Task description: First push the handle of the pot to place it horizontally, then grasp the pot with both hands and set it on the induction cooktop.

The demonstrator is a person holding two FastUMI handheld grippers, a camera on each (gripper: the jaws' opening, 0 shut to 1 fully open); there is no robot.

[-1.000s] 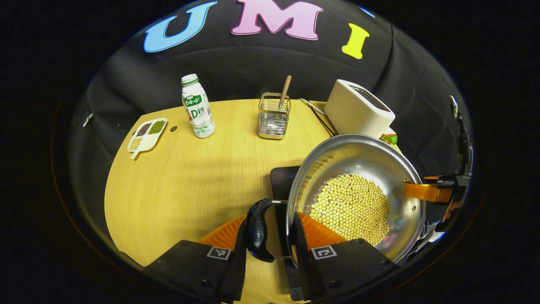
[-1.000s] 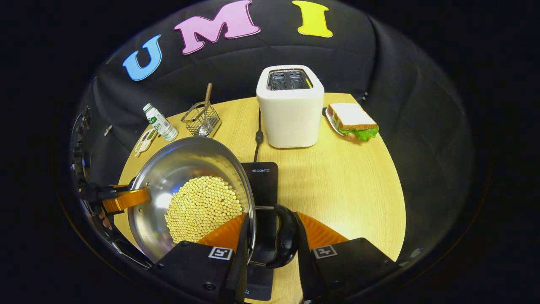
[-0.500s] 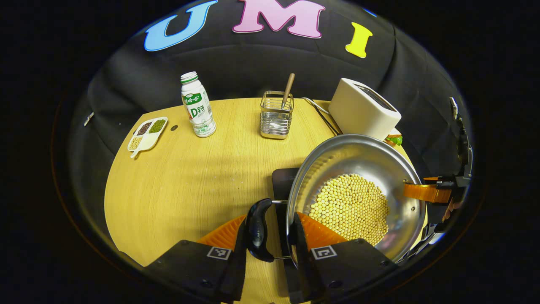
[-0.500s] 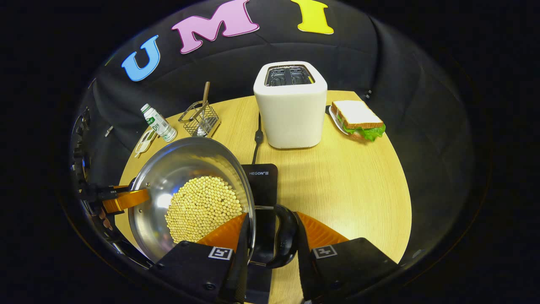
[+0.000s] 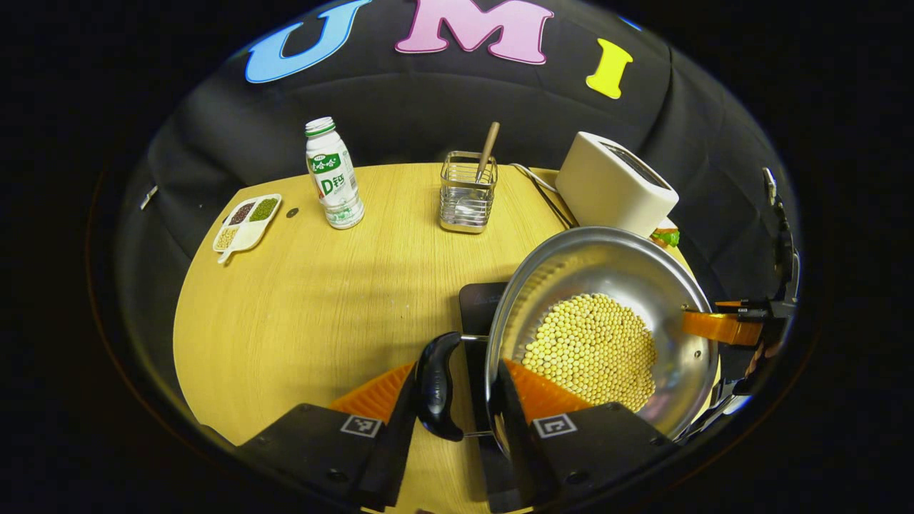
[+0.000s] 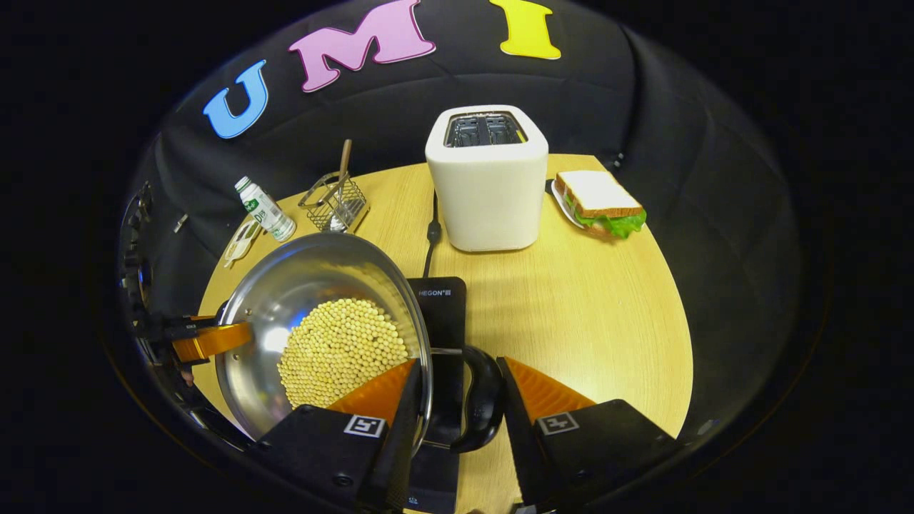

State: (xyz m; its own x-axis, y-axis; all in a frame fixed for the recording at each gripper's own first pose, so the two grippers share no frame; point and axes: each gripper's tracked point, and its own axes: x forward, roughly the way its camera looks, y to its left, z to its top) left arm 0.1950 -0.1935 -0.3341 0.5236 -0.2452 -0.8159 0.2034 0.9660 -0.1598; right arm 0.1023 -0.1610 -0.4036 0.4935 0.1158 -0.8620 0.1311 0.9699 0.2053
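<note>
the pot of beans sits over the cooktop. the left gripper and right gripper each straddle a side handle, jaws looking slightly apart, steadying it level.

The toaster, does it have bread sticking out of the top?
No, in the right gripper view the toaster shows two dark open slots on top, and the sandwich lies on the table beside it.

Toaster, sandwich, bottle, caddy
</note>
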